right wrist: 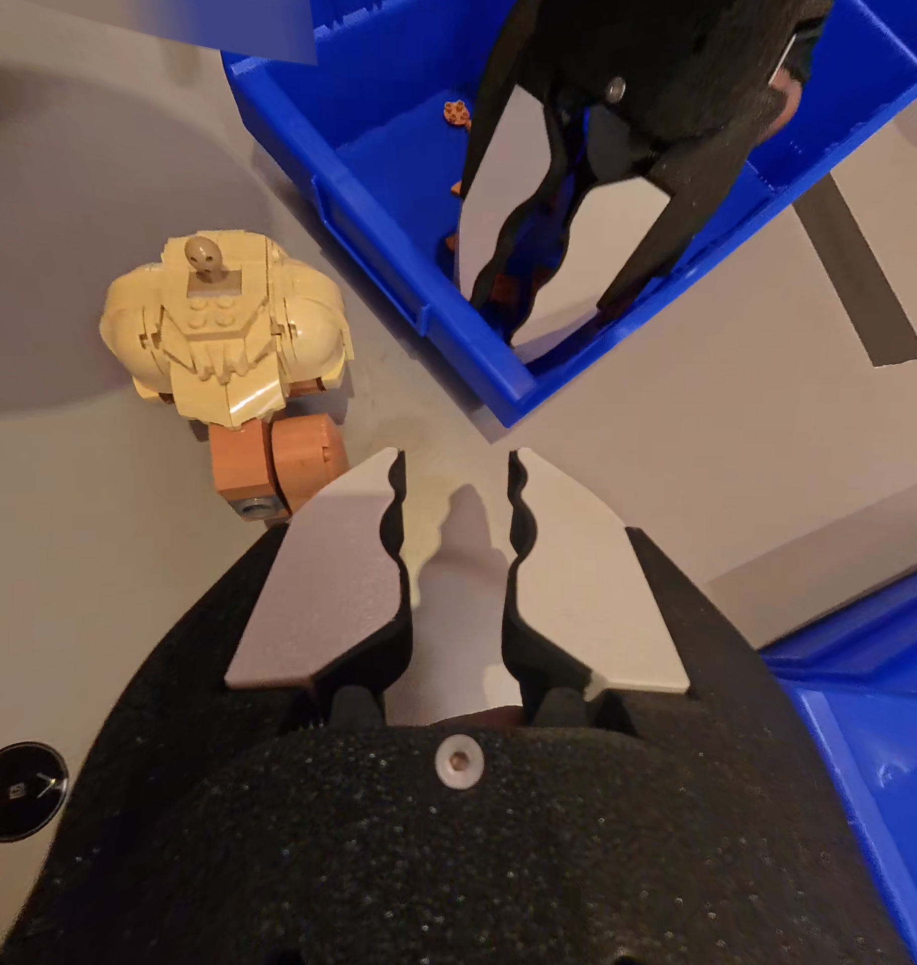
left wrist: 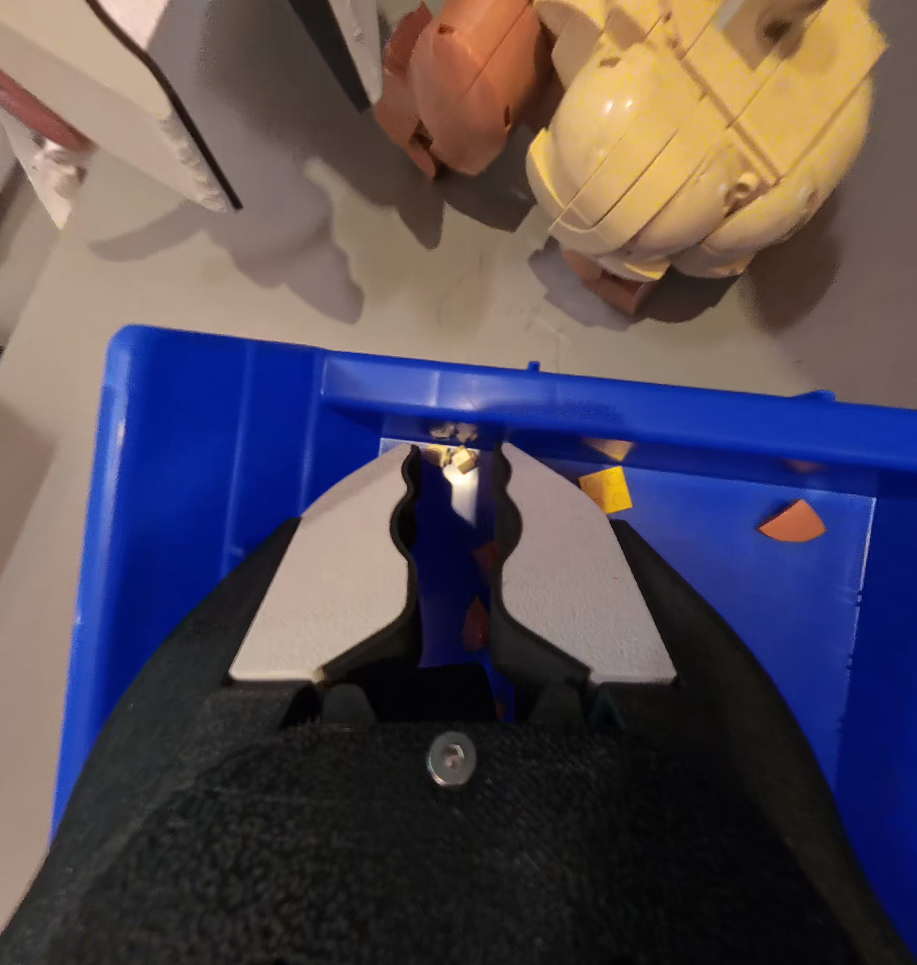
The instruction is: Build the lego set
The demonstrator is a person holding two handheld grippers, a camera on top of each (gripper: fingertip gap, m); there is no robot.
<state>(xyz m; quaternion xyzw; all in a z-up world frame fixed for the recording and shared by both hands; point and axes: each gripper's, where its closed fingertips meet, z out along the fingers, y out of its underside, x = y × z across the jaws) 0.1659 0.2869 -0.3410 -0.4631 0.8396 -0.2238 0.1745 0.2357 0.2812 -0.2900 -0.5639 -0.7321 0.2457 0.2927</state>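
Left wrist view: left claw (left wrist: 454, 459) spread, nothing between pads, tips down inside blue bin (left wrist: 185, 470) near far wall. Small tan bricks (left wrist: 459, 457) just beyond tips; yellow brick (left wrist: 605, 488) and orange wedge (left wrist: 790, 522) on bin floor to right. Tan-and-orange brick figure (left wrist: 681, 130) on bench (left wrist: 237, 292) beyond bin.

Right wrist view: right claw (right wrist: 459, 462) spread, bare, over bench, brick figure's orange legs just left of tips, bin corner ahead.

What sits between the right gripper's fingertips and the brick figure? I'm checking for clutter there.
Nothing: in the right wrist view, only bare grey table separates the open right gripper from the brick figure.
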